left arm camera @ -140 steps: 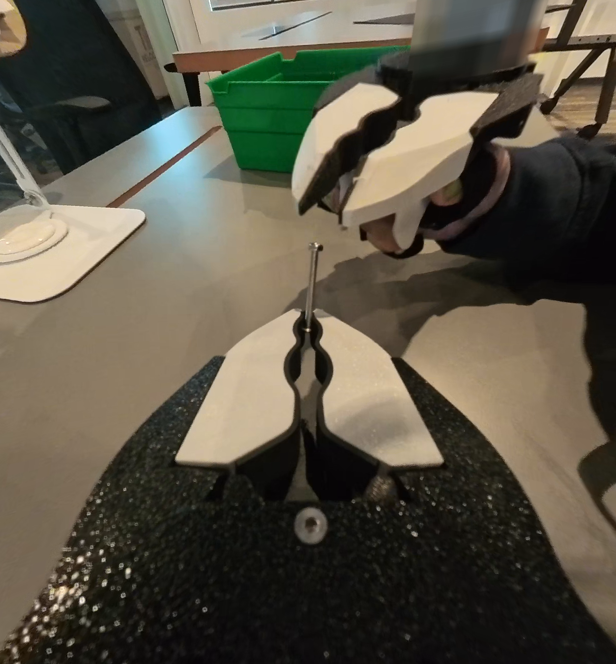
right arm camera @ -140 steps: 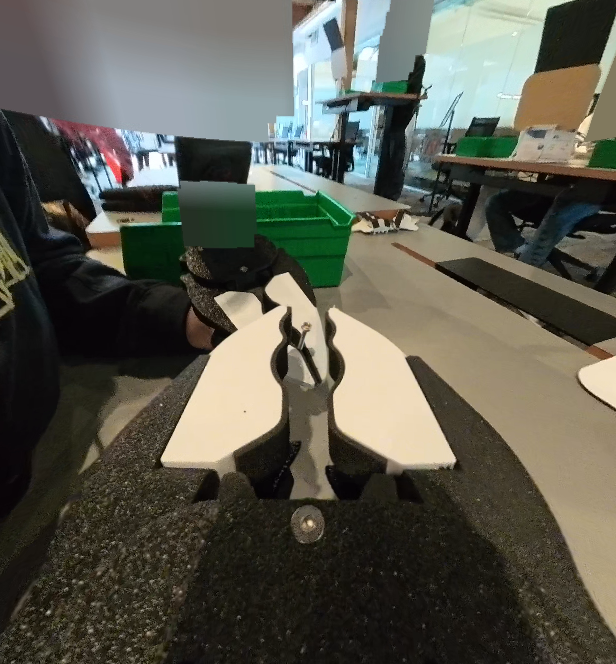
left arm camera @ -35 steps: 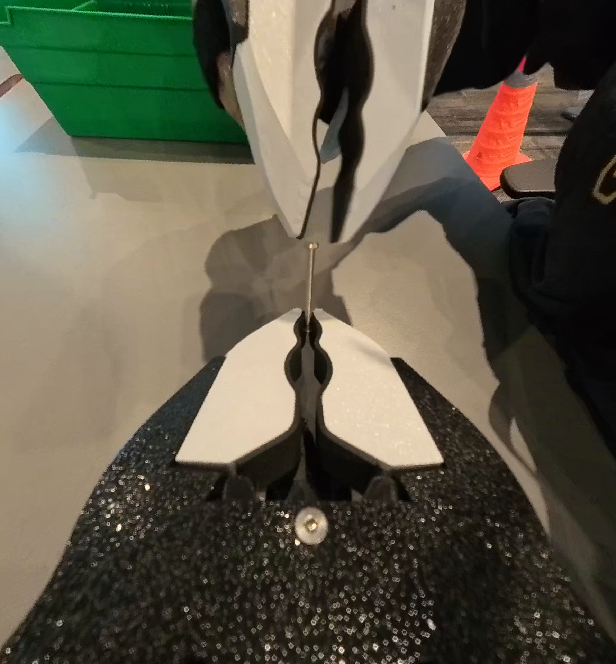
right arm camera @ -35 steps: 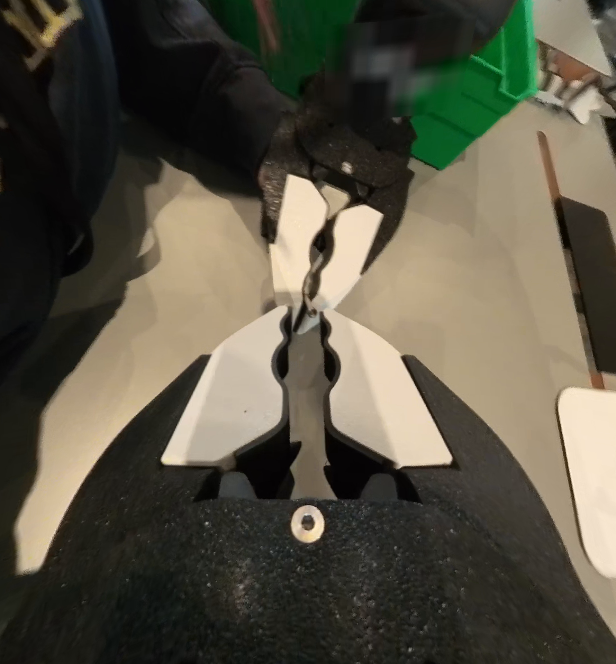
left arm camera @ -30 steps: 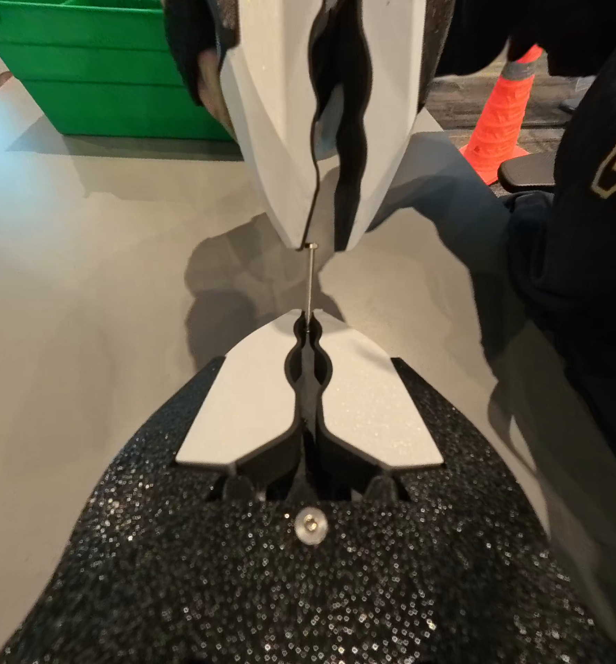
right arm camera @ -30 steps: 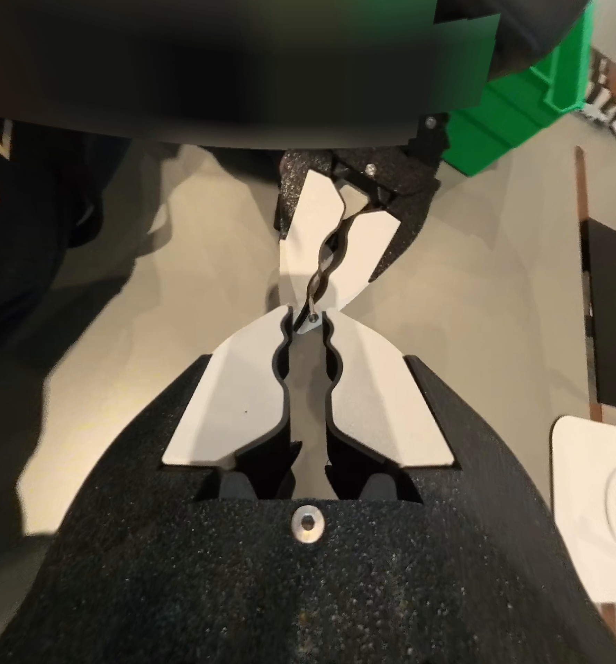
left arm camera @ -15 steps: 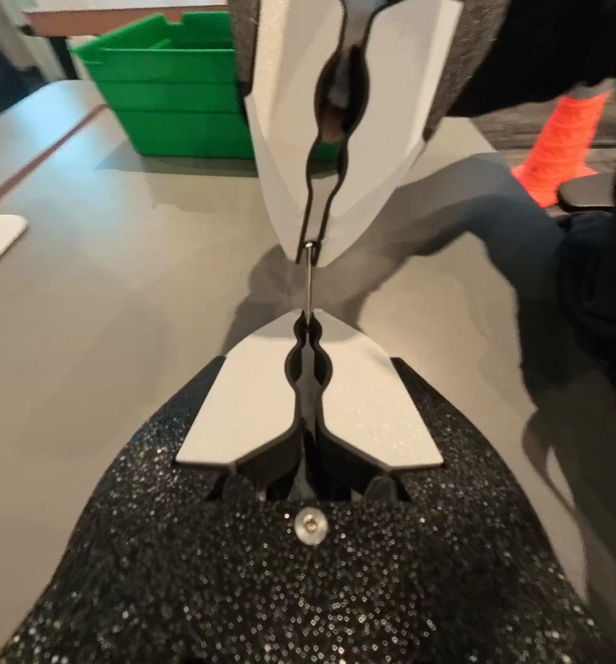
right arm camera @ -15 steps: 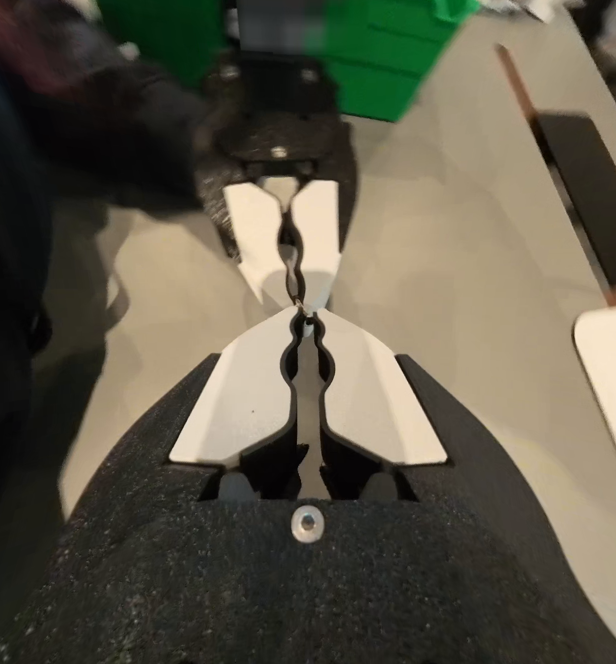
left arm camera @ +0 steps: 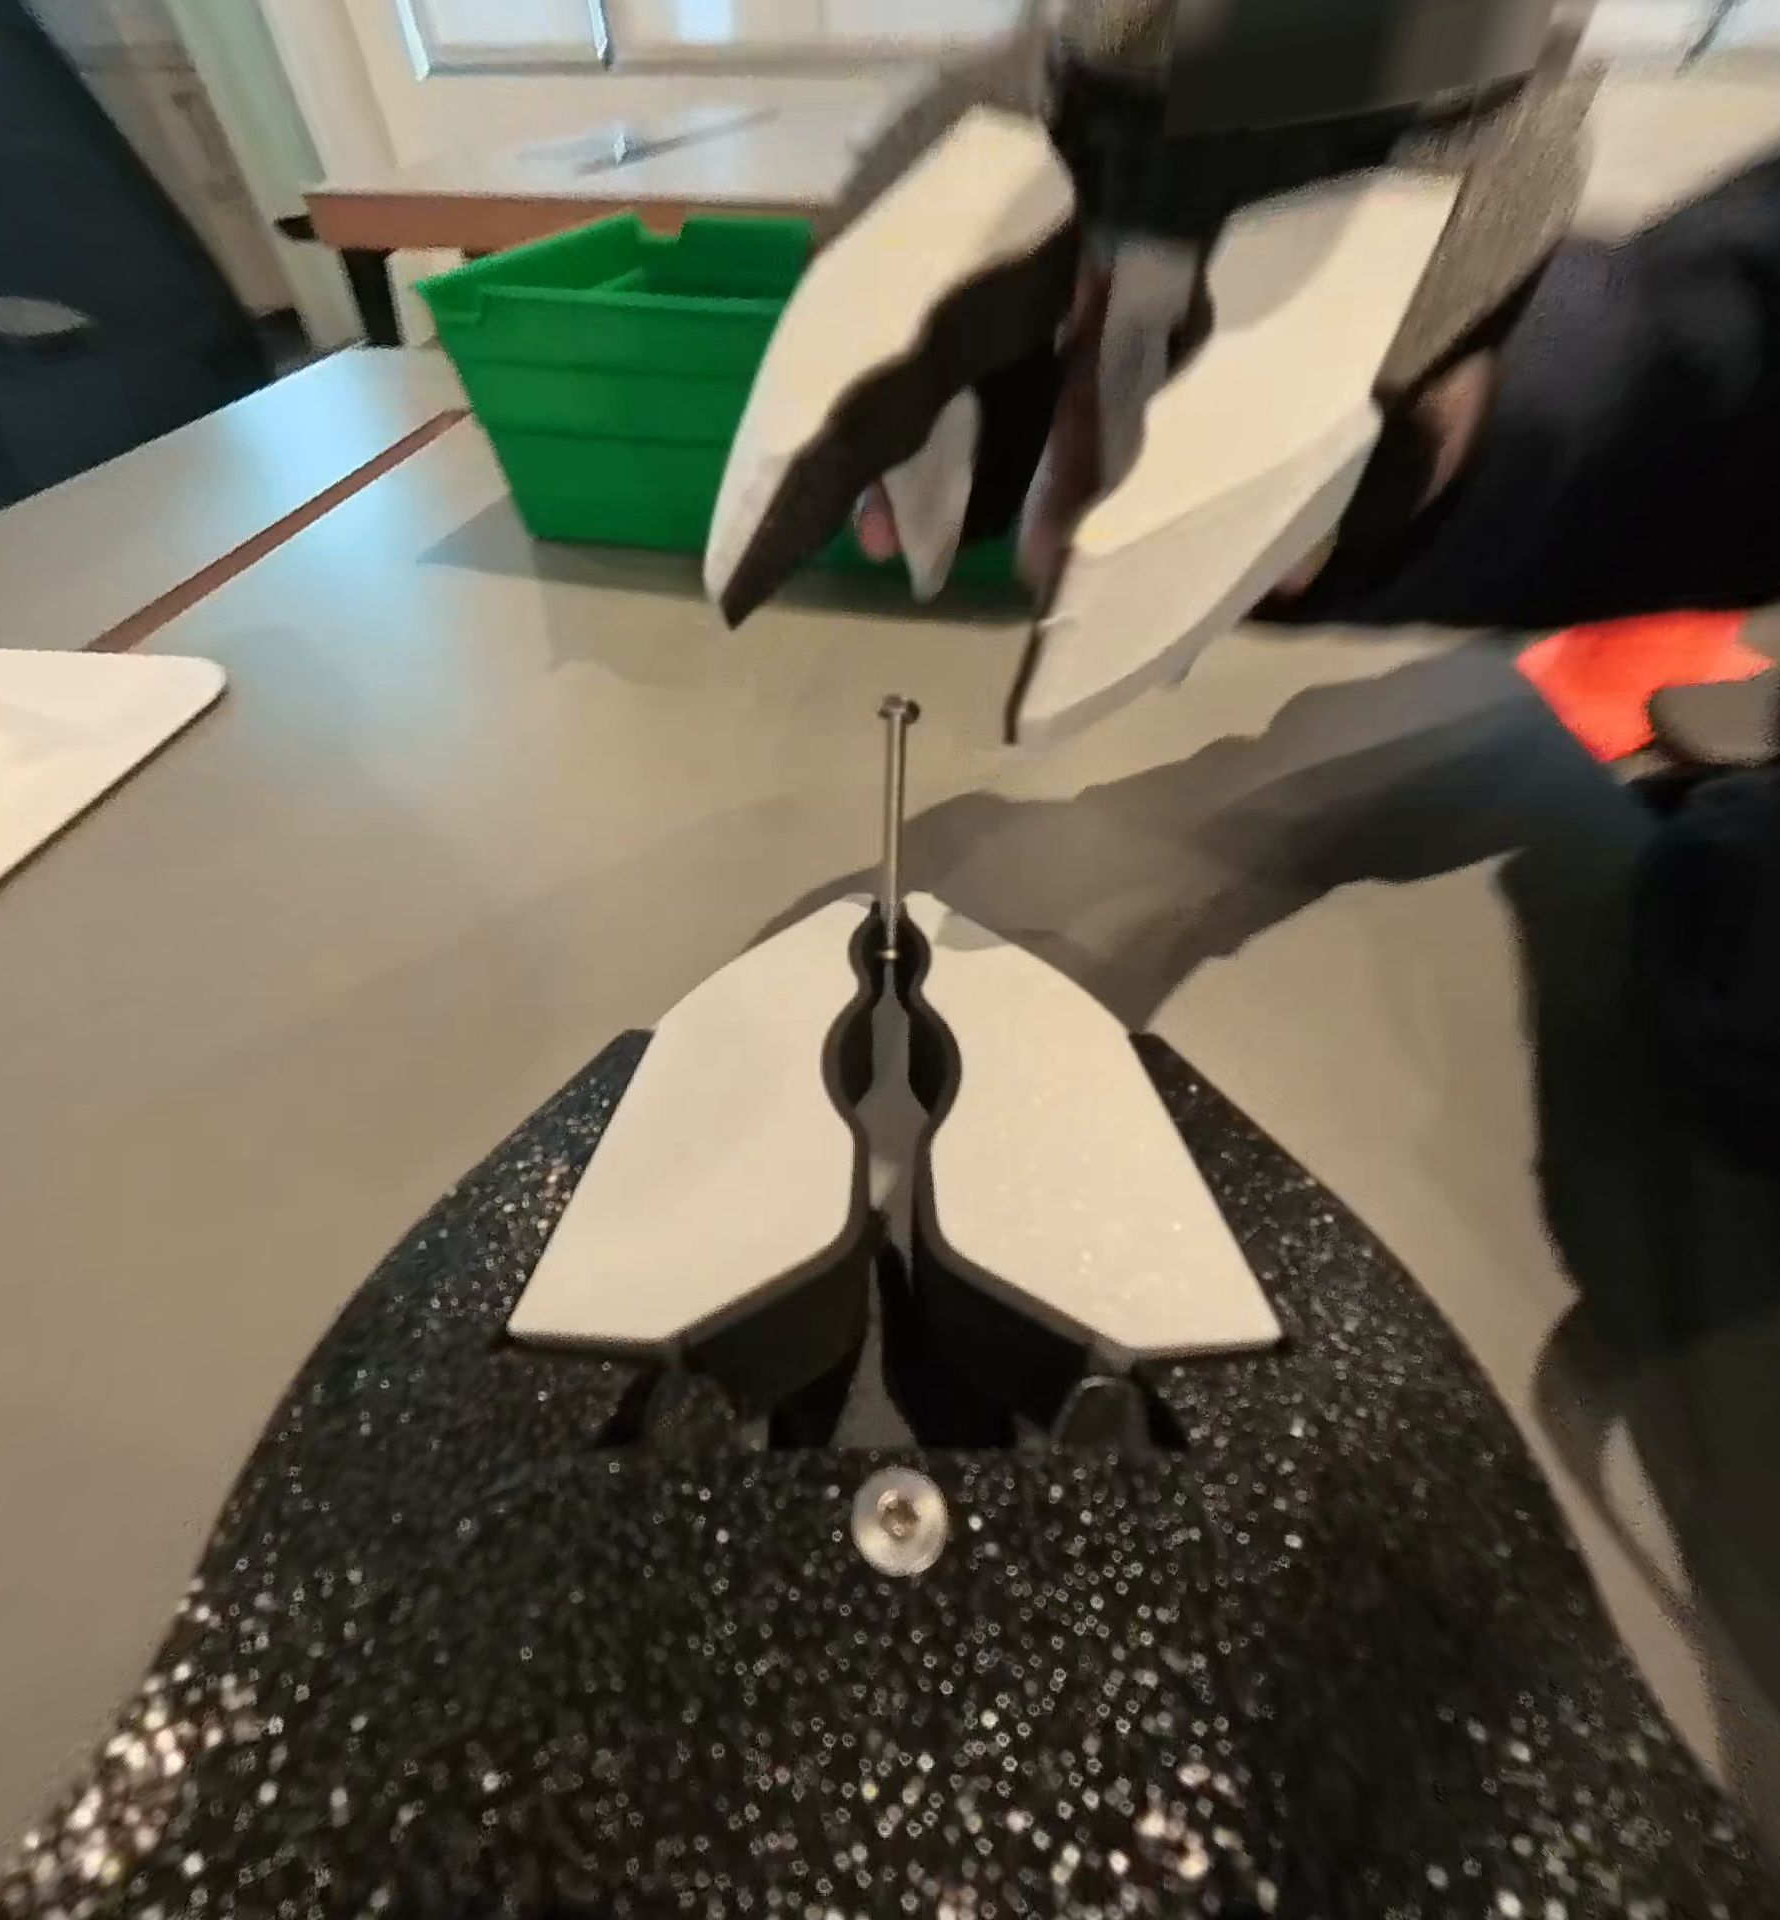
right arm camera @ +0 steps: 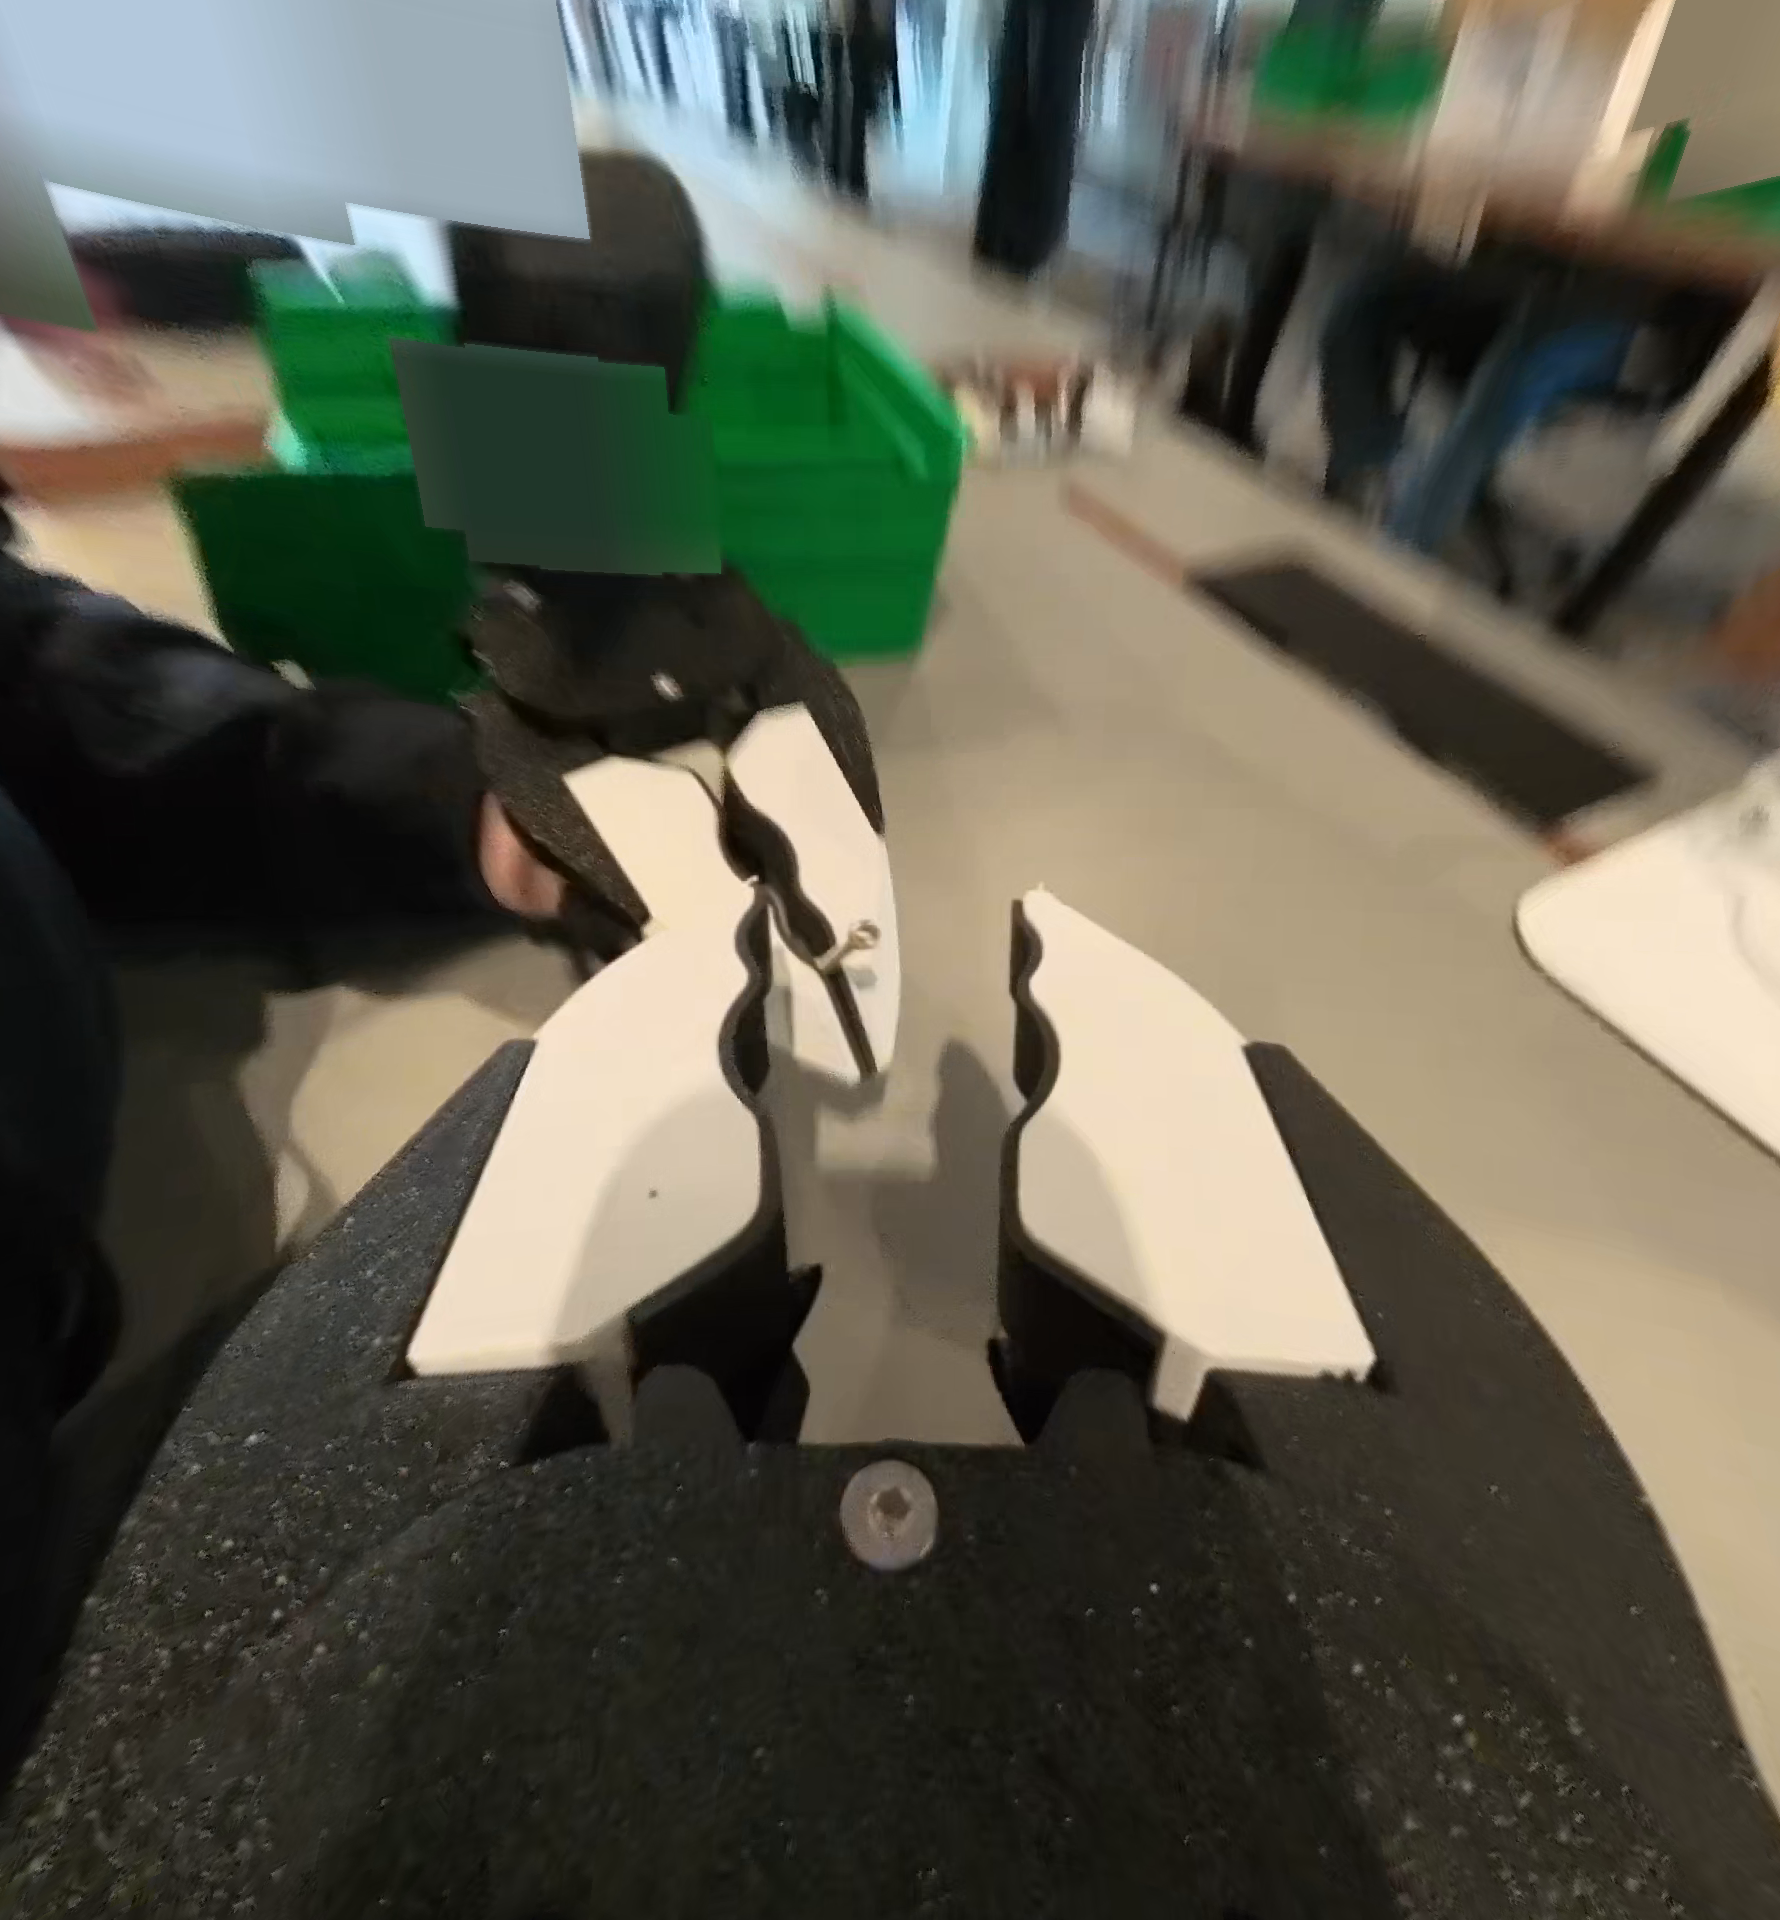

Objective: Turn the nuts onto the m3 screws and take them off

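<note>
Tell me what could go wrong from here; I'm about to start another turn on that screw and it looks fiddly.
1. The left gripper pinches the thin screw only near its tips, so a sideways knock could tilt it or pull it loose.
2. The right gripper hangs open, off to one side of the nut at the screw's far end; closing off-centre may miss it.
3. Both views are motion-blurred, so alignment is hard to judge.

Open-plan office or lab workspace, seen from my tongs: long grey desk; green plastic storage bins; further desks on black legs behind; glazed partitions; orange cone on wooden floor.
</note>
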`<control>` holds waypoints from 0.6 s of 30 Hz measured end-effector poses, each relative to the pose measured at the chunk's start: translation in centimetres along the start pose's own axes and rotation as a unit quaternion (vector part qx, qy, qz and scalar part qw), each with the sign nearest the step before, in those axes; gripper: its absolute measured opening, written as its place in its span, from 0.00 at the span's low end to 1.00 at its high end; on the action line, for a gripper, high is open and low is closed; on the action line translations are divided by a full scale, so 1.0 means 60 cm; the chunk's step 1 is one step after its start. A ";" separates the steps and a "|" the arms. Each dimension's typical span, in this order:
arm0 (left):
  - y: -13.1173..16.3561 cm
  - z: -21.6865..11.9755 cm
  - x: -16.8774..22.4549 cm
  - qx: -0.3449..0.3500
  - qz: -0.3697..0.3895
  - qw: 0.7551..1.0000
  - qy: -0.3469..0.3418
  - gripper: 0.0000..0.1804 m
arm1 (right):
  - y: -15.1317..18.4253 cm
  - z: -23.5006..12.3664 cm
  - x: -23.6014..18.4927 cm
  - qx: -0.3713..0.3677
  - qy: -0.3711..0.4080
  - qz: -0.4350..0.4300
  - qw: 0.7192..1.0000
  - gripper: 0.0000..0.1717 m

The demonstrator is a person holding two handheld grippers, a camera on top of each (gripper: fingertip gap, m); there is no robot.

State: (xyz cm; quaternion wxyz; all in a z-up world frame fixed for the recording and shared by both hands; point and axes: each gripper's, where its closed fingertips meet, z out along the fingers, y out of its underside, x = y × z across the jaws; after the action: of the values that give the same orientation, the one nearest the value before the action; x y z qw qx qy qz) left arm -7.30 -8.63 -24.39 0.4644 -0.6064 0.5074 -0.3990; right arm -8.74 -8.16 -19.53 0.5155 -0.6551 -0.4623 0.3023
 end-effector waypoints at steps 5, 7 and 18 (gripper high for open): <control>-0.010 -0.003 0.010 0.024 -0.020 0.999 0.037 0.00 | -0.024 0.006 -0.025 0.169 -0.072 0.074 0.980 0.26; -0.011 -0.004 0.011 0.027 -0.023 0.998 0.042 0.00 | -0.030 0.011 -0.023 0.207 -0.094 0.108 0.968 0.27; -0.022 -0.012 0.011 0.054 -0.050 0.995 0.066 0.00 | -0.029 0.021 -0.035 0.216 -0.132 0.102 0.962 0.21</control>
State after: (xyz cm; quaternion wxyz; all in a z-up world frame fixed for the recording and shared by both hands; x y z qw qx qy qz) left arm -7.52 -9.34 -22.92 0.4417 -0.5774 0.4838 -0.4873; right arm -11.16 -9.55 -18.40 0.5454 -0.5261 -0.3804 0.5301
